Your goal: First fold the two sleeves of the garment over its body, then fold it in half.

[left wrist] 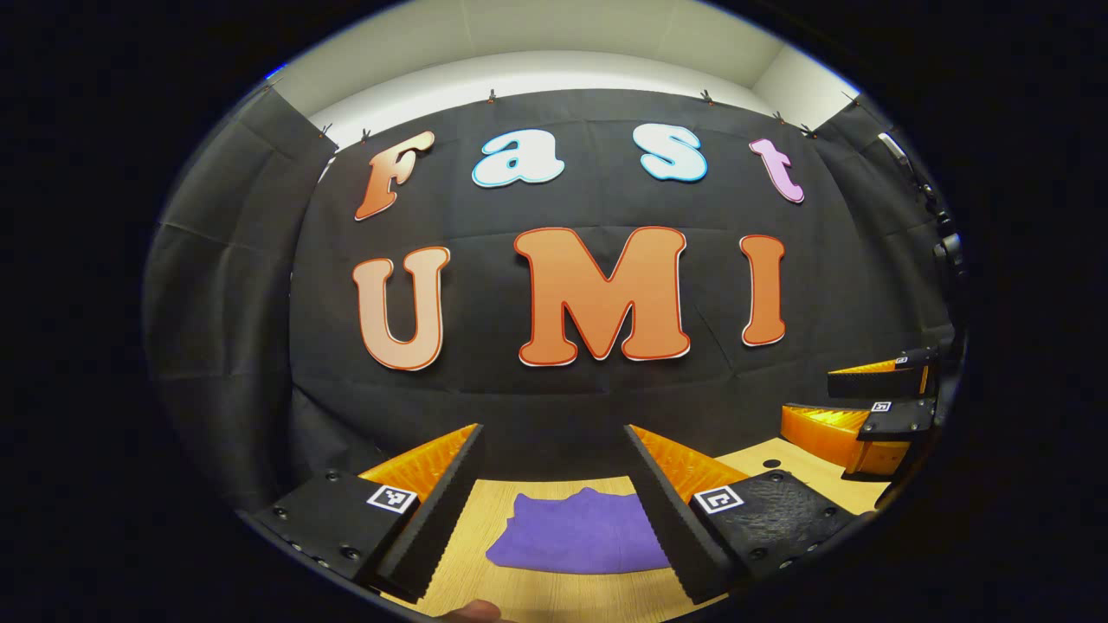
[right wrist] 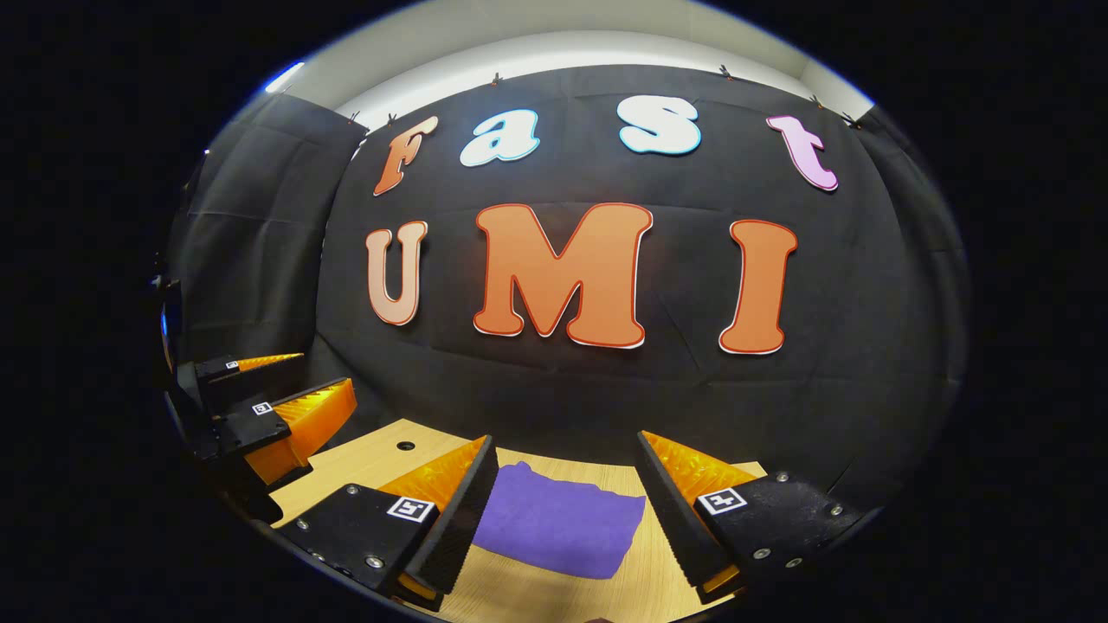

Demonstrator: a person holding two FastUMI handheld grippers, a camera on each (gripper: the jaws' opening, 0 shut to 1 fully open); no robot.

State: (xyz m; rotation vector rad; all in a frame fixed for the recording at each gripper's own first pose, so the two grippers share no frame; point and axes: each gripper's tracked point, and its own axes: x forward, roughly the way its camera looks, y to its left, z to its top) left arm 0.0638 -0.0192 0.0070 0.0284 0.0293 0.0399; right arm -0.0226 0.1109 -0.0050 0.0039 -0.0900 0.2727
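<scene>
A purple garment (left wrist: 576, 541) lies folded into a small flat bundle on the wooden table (left wrist: 485, 597). In the left gripper view it rests below and beyond my left gripper (left wrist: 554, 472), whose fingers stand wide apart with nothing between them. The right gripper view has the same purple garment (right wrist: 558, 523) under my right gripper (right wrist: 567, 476), also open and holding nothing. Both grippers hover above the table, apart from the cloth. The right gripper (left wrist: 853, 407) appears at the right edge of the left gripper view, and the left gripper (right wrist: 277, 398) at the left edge of the right gripper view.
The wooden table (right wrist: 381, 459) ends at the black cloth wall close behind the garment. A small round hole (right wrist: 405, 446) sits in the tabletop left of the garment. Bare wood lies around the bundle.
</scene>
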